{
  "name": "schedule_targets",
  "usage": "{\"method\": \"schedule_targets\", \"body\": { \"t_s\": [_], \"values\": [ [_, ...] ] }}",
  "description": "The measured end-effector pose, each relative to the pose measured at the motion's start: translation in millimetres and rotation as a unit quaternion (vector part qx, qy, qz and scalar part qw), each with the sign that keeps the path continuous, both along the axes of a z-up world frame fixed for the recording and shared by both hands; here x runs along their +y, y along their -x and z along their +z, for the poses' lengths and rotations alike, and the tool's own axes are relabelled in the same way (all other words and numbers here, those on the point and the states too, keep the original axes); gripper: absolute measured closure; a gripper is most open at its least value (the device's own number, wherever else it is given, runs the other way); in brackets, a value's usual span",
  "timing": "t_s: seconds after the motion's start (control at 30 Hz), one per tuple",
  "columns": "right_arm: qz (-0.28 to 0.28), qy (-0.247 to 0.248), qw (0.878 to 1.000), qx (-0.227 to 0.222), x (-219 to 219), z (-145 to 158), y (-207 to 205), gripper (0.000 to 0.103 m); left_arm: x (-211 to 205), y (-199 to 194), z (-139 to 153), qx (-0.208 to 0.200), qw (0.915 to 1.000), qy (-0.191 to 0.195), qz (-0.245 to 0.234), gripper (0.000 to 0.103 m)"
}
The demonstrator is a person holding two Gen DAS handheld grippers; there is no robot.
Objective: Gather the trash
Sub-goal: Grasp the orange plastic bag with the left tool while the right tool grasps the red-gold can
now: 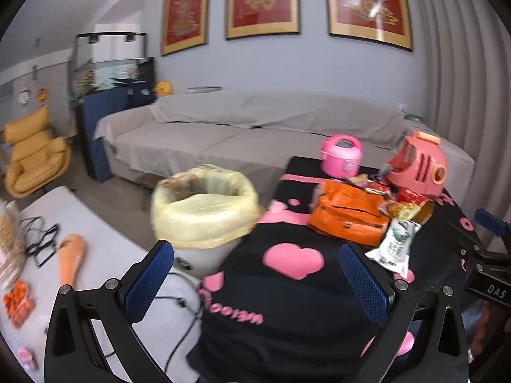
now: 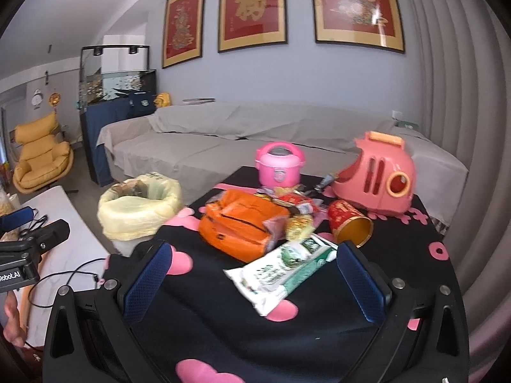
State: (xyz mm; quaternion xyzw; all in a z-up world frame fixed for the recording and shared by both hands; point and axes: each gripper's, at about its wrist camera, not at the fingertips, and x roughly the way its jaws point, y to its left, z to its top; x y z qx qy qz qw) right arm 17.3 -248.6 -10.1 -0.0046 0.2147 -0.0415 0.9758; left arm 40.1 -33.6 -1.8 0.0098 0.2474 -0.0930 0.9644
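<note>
Black cloth (image 1: 287, 303) w/ pink mirrored lettering, "Robot.AI" on left tongs (image 2: 19, 255); both tongs spread wide, empty.

Grey covered sofa (image 2: 255, 134), mid-frame; three red framed pictures (image 2: 252, 9), top; yellow armchair (image 2: 41, 153), far left; pink toy rice cooker (image 2: 278, 164), centre; fish tank (image 2: 118, 83), upper left.

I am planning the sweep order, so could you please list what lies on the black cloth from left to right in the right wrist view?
Orange pouch → green and white wrapper → red and gold cup on its side → pink toy carrier. The bin lined with a yellow bag stands off the cloth, further left.
</note>
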Motion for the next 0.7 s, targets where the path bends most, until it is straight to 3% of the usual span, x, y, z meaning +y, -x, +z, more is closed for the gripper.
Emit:
{"method": "schedule_targets", "body": {
  "t_s": [0.2, 0.33, 0.47, 0.57, 0.7],
  "values": [
    [-0.074, -0.004, 0.997, 0.020, -55.7, -13.7, -9.1, 0.001, -43.3, -42.9, -12.2, 0.031, 0.9965, 0.015, -0.077, 0.000],
    [-0.117, -0.033, 0.992, 0.042, -102.1, -27.7, -11.1, 0.001, -87.2, -76.1, -23.7, 0.047, 0.9902, 0.000, -0.131, 0.000],
    [-0.137, -0.057, 0.987, 0.060, -131.9, -39.2, -12.0, 0.001, -116.5, -117.3, -35.8, 0.081, 0.9804, 0.023, -0.178, 0.000],
    [-0.142, -0.050, 0.986, 0.069, -140.1, -45.3, -16.9, 0.001, -125.0, -152.3, -44.9, 0.094, 0.9773, 0.039, -0.186, 0.000],
    [-0.133, -0.039, 0.987, 0.083, -141.2, -51.6, -28.8, 0.001, -117.6, -200.0, -56.5, 0.137, 0.9703, 0.088, -0.179, 0.001]
  ]
}}
